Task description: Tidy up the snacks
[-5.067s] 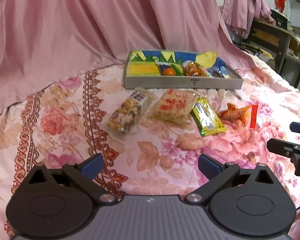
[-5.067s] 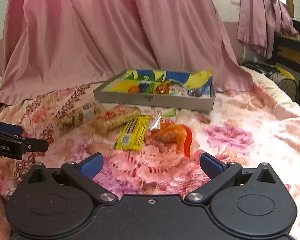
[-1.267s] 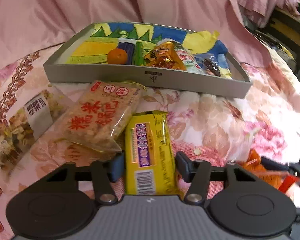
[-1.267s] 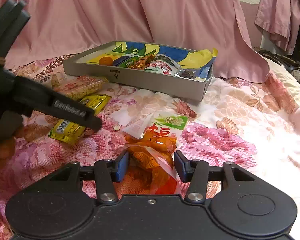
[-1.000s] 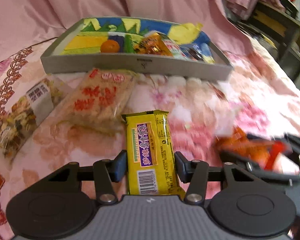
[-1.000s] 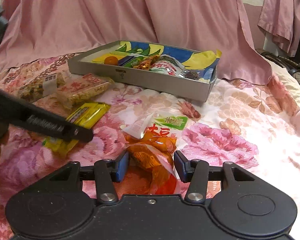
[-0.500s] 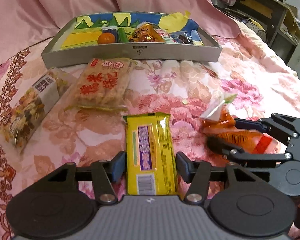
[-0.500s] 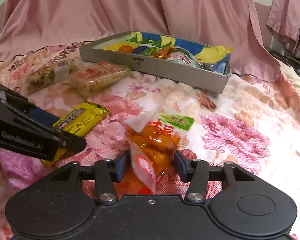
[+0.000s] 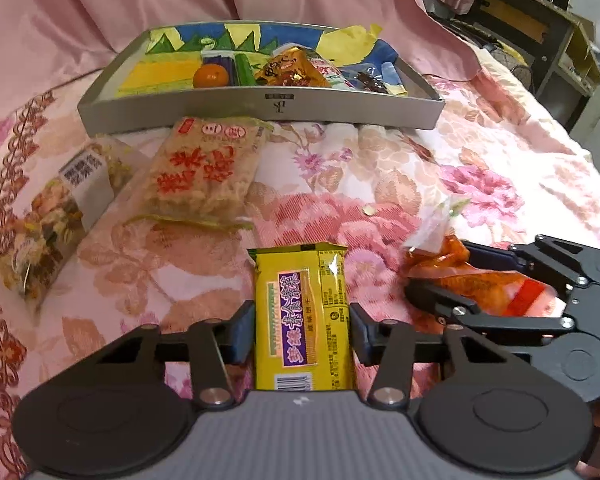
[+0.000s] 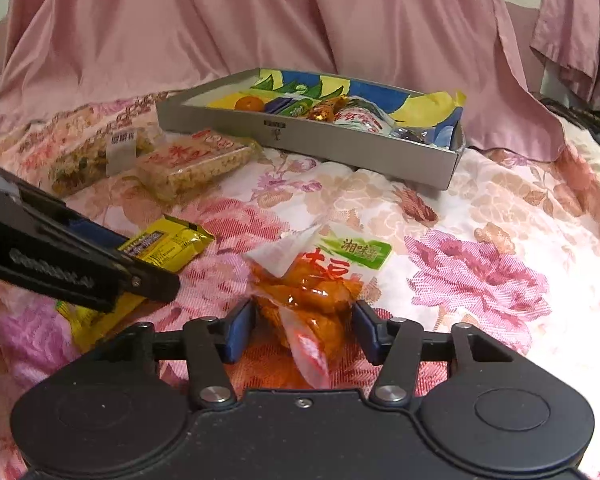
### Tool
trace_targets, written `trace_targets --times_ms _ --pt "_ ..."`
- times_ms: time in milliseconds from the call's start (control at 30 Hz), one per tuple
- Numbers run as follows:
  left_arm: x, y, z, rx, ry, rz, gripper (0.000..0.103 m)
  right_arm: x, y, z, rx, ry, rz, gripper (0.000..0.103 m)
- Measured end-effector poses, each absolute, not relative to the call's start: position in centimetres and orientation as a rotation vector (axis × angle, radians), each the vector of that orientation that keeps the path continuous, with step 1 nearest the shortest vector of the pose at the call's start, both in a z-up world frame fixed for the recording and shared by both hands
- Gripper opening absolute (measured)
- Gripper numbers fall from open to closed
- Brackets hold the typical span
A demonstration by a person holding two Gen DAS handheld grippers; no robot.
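My left gripper [image 9: 302, 334] is shut on a yellow snack bar [image 9: 302, 312] and holds it above the floral bedspread. My right gripper [image 10: 304, 330] is shut on an orange snack pouch [image 10: 312, 292]; both also show in the left wrist view, gripper [image 9: 440, 276] and pouch [image 9: 472, 280]. The left gripper and its yellow bar [image 10: 160, 246] appear at the left of the right wrist view. The grey tray [image 9: 260, 110] with a colourful liner holds an orange, candies and several packets, and sits at the back.
A rice-cracker pack [image 9: 206, 172] and a mixed-nut bag [image 9: 56, 216] lie on the bedspread in front of the tray's left half. Pink drapery hangs behind. A dark shelf unit [image 9: 540, 28] stands at the far right.
Both grippers, open five seconds ago, closed on their snacks and lifted them. In the last half second both drew slightly back, the pouch now hanging between the right fingers.
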State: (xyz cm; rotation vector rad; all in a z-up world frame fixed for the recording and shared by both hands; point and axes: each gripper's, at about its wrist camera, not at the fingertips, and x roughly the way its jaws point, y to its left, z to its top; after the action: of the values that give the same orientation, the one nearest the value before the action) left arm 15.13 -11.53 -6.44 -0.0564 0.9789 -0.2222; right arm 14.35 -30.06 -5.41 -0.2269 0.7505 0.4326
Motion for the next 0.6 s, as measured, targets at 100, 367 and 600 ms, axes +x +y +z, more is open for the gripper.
trace_targets --times_ms 100,367,600 --pt "14.1 -11.2 -6.3 -0.067 0.987 -0.243 0.053 13.8 -29.8 -5.2 -0.256 0.748 0.433 0.053" --pt "11.9 -9.4 -5.5 -0.144 0.995 -0.261 0.053 11.9 -28.8 -4.2 -0.294 0.704 0.443 0.052" --pt "10.0 -7.6 -4.9 -0.212 0.981 -0.273 0.053 9.7 -27.0 -3.6 -0.322 0.668 0.477 0.052"
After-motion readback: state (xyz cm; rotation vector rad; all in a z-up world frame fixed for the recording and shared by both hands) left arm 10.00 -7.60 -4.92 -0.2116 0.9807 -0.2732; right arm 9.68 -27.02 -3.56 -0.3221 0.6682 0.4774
